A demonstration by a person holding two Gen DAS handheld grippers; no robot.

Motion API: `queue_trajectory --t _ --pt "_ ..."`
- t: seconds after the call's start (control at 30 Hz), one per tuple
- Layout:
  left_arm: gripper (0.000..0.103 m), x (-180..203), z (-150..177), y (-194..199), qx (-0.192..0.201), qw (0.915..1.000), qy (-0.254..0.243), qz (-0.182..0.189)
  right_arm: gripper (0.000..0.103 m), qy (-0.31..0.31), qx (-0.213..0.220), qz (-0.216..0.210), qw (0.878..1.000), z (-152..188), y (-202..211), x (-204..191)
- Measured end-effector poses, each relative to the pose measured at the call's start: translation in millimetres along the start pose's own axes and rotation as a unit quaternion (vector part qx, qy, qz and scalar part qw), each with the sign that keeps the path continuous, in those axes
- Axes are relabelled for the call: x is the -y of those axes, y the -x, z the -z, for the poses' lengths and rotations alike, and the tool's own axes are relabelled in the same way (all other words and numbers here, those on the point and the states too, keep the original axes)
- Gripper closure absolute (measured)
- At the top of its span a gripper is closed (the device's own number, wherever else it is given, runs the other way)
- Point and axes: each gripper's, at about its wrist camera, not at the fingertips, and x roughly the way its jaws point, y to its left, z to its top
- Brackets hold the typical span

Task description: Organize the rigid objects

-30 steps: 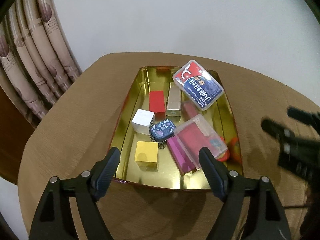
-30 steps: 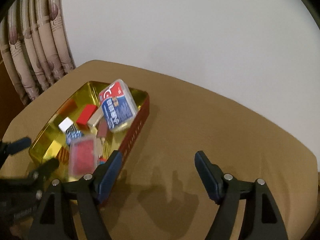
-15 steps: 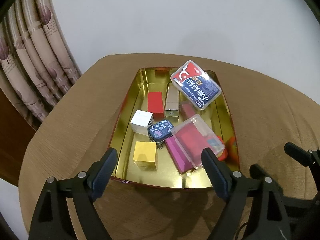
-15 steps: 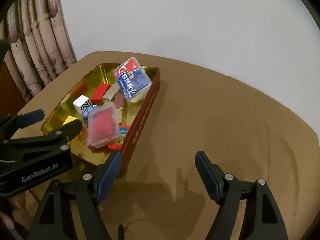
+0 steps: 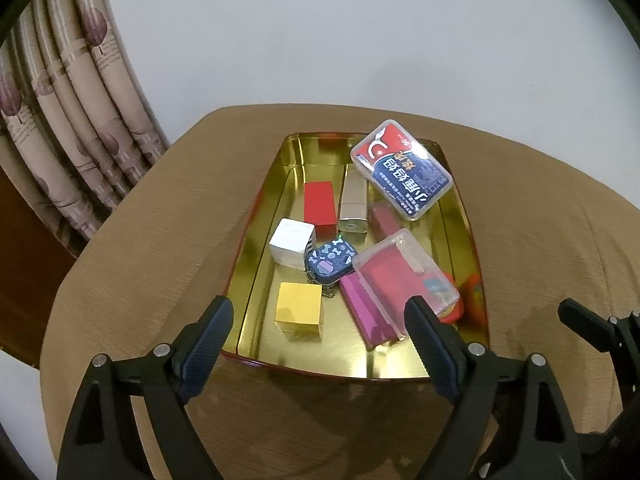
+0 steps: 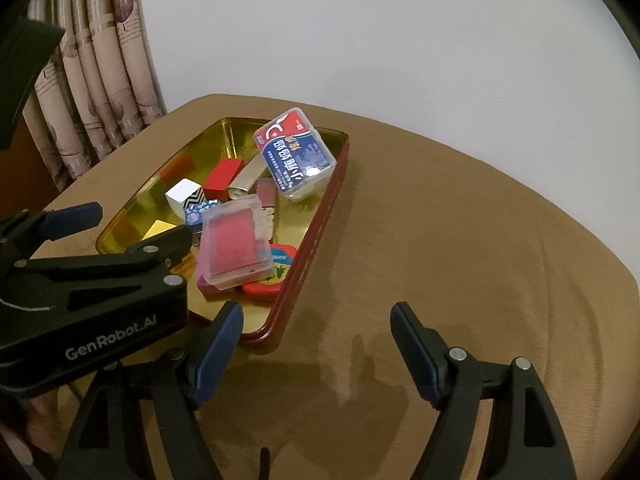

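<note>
**Both claws hovering by the gold tray, nothing picked up**

So here's my view. The left claw [image 5: 316,340] sits at the near edge of the gold tray [image 5: 256,264], jaws spread wide; they've just been opening a bit more, with nothing between the pads. The right claw [image 6: 316,348] is off to the tray's right, over bare brown table [image 6: 460,240], also wide open and empty.

All the task stuff is inside the tray. At the far right corner a clear card box with a red and blue label [image 5: 402,174] leans tilted against the rim. Next to it a silver bar [image 5: 353,202] lies lengthwise beside a red block [image 5: 319,207]. A silver cube [image 5: 291,242] sits just in front of the red block, touching a little blue pouch with bone prints [image 5: 330,261]. A gold cube [image 5: 300,316] is nearest my left claw. A clear case with red contents [image 5: 404,276] lies on top of a magenta bar [image 5: 366,312], and a red-orange disc [image 6: 272,276] peeks out under it.

Curtains [image 5: 68,128] hang at the left.
</note>
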Motion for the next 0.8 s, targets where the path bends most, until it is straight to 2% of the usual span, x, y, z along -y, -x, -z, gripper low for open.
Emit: queue_trajectory --t 0.8 --pt "0.018 -1.8 -0.8 -4.2 -0.01 0.9999 0.006 -0.006 0.025 -0.001 -0.008 -0.009 1.0 4.5 -2.0 -5.6"
